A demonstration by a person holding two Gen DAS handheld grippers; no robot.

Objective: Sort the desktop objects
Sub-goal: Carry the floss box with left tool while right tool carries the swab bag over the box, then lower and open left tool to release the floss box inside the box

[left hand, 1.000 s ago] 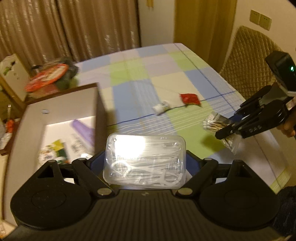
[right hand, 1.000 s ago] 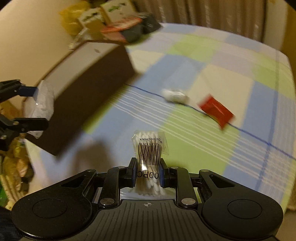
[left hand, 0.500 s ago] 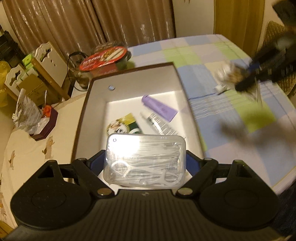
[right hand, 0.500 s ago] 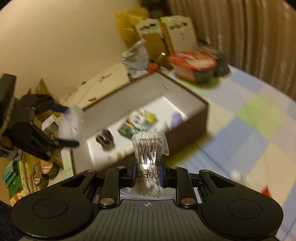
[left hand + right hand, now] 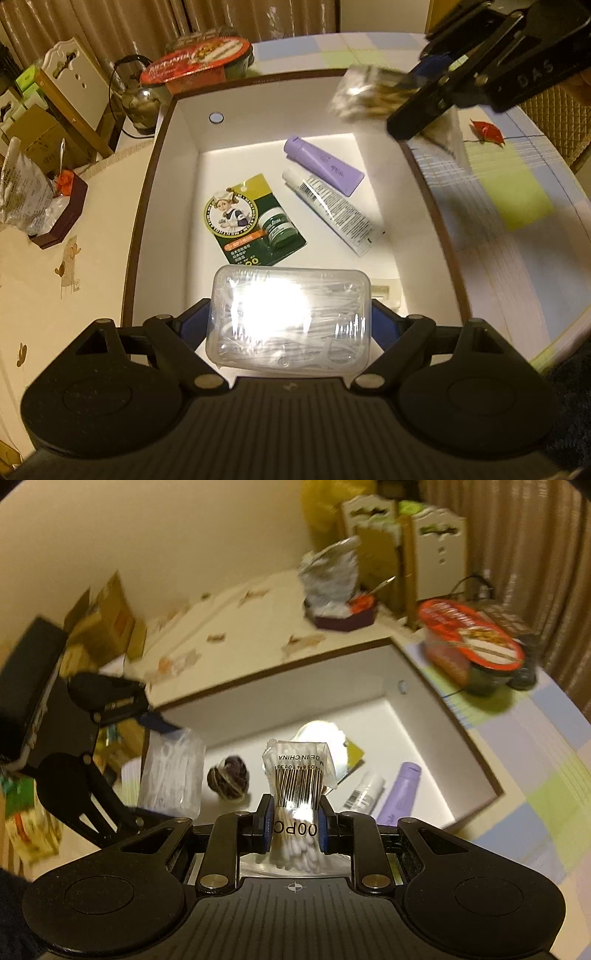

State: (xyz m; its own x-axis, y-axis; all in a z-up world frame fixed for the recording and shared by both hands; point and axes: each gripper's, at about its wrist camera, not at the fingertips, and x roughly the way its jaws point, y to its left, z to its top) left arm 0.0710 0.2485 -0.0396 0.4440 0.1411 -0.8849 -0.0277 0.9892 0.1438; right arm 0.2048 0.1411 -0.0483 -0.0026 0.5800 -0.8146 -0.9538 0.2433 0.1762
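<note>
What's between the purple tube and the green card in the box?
A white tube lies between the purple tube and the green card; the left wrist view shows it.

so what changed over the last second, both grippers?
Both swung from over the checked tablecloth to over the open box. The left gripper carried the floss pick case leftward; the right gripper brought the cotton swab pack in from the table. Nothing was released: both grips are unchanged, and the box contents and the red packet stayed put.

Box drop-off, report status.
Left gripper shut on floss pick case, right gripper on cotton swab pack. Both over box. Nothing blocking.
</note>
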